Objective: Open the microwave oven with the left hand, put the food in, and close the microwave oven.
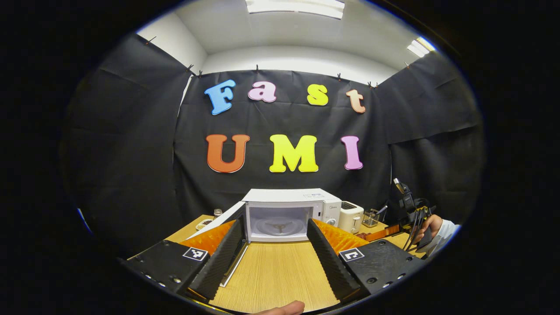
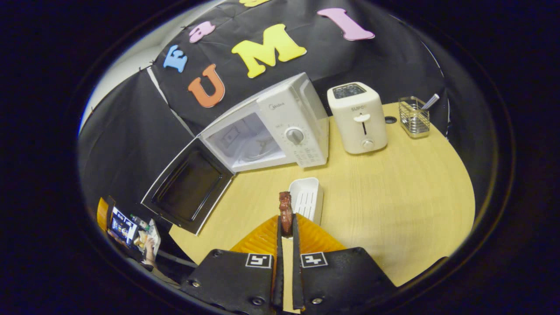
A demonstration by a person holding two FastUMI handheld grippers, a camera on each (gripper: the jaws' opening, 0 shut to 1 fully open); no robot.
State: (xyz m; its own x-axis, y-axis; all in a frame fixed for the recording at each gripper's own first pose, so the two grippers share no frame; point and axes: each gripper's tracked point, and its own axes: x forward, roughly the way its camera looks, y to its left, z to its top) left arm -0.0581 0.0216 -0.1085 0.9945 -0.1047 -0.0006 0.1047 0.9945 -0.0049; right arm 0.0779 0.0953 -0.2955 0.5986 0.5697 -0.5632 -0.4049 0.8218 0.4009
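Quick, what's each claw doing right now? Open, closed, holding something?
Left claw: open, holding nothing, facing the open microwave.
Right claw: closed on a brown piece of food.

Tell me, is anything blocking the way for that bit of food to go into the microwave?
Nothing visible does. The microwave door hangs wide open, its cavity looks bare, and the table between is free. The right gripper holds the food; the white tray sits just beside it, off the path.

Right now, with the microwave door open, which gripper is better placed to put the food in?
Right. The right gripper is shut on the brown food piece, just short of the open microwave. The left gripper faces the cavity with its fingers apart and nothing between them.
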